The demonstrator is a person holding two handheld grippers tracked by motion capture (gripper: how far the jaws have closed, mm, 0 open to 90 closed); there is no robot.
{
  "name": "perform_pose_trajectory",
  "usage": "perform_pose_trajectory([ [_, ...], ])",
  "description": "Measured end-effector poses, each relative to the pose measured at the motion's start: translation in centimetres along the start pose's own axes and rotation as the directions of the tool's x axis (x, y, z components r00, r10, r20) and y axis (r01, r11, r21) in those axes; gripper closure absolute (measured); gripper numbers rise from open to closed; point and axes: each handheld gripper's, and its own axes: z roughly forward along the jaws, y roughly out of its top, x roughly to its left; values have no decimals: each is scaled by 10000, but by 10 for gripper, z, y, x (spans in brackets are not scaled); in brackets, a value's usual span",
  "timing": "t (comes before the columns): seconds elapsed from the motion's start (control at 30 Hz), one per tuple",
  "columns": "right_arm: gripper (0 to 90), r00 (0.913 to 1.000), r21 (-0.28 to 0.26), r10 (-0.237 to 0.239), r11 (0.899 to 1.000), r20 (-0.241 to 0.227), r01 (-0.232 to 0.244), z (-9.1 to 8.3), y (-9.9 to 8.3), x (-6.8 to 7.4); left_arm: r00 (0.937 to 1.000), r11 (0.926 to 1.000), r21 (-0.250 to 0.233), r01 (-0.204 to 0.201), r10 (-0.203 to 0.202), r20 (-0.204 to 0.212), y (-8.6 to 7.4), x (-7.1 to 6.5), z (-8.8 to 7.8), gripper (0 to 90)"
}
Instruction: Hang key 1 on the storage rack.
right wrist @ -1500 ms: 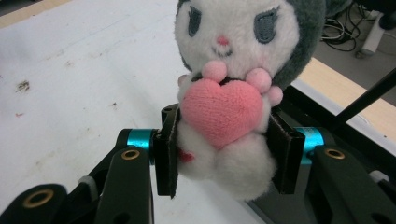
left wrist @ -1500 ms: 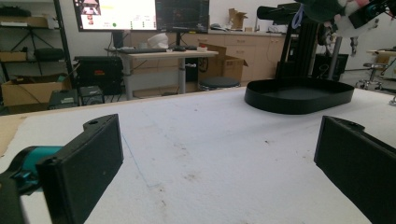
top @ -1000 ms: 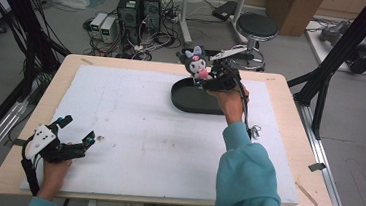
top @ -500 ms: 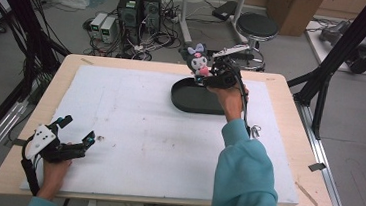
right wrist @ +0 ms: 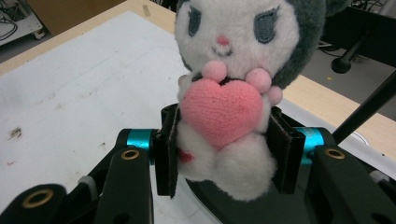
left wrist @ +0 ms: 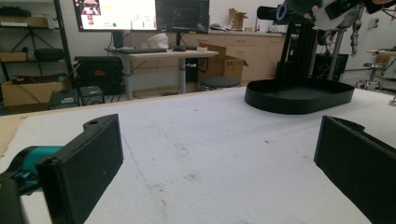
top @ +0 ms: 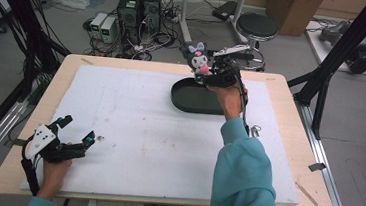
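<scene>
— What is the right gripper [right wrist: 219, 154] doing?

— Its two jaws are pressed against the sides of a plush toy [right wrist: 233, 88], clamped on the lower body. In the right gripper view the toy faces the camera: white face, dark grey hood, a pink heart held at its chest.

— And where is the toy over the table?

— In the high view the plush toy [top: 198, 60] is up in the air at the far side of the table [top: 289, 122], above the far edge of a black oval tray [top: 191, 97]. The right gripper [top: 208, 74] holds it there, with the person's teal sleeve [top: 244, 178] reaching forward from the near edge.

— Is the toy touching the tray?

— I cannot tell from the high view. In the right gripper view a dark curved rim shows just beneath the toy.

— What about the left gripper [top: 75, 136]?

— It rests low at the near left corner, on the white mat [top: 134, 124] that covers the tabletop. Its jaws stand wide apart with nothing between them. In the left gripper view they frame bare mat, with the tray [left wrist: 299, 95] well beyond, on the right.

— Anything in the tray?

— Nothing that I can see in its visible part.
</scene>
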Motion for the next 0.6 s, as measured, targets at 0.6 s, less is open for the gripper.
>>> perform_pose_trajectory([
  [0.6, 532, 9991, 611, -150, 9981, 404, 125, 2, -3, -3, 10000, 10000, -8, -35, 35, 11, 0, 0, 0, 17],
])
